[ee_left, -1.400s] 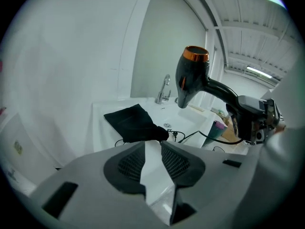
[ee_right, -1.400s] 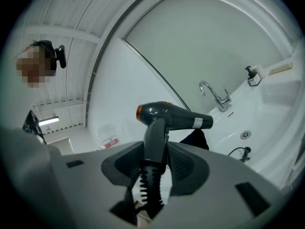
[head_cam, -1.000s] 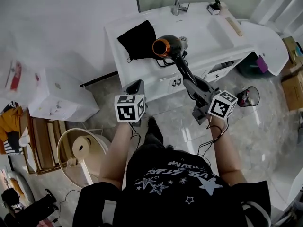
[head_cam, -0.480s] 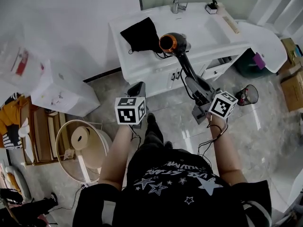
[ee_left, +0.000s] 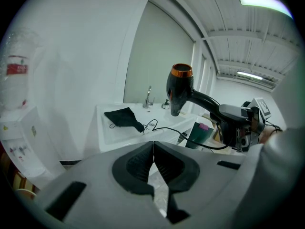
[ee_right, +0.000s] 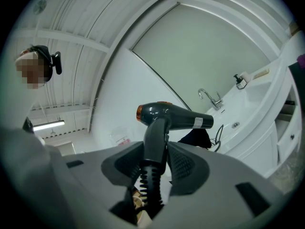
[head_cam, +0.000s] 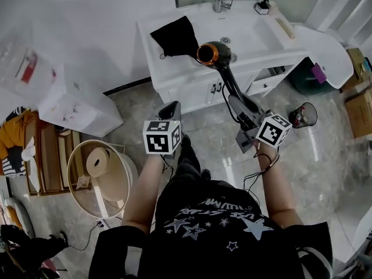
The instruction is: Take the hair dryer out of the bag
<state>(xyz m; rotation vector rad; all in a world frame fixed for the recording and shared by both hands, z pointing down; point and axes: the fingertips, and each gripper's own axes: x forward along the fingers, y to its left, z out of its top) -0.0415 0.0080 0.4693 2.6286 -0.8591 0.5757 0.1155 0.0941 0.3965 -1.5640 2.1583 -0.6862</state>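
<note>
My right gripper [ee_right: 161, 162] clamps the handle of the dark grey, orange-ringed hair dryer [head_cam: 210, 54], upper centre, over the white washbasin [head_cam: 256, 36]. The black cloth bag [head_cam: 177, 36] lies beside it. My left gripper [ee_left: 153, 160] is closed and empty.

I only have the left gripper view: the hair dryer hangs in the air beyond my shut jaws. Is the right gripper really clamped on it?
Observer: Yes. In the right gripper view the right gripper is closed on the hair dryer by its handle, just above the ribbed cord sleeve.
Operator: Where is my left gripper relative to the counter?
Observer: From the head view the left gripper is short of the counter, over the floor in front of the cabinet.
</note>
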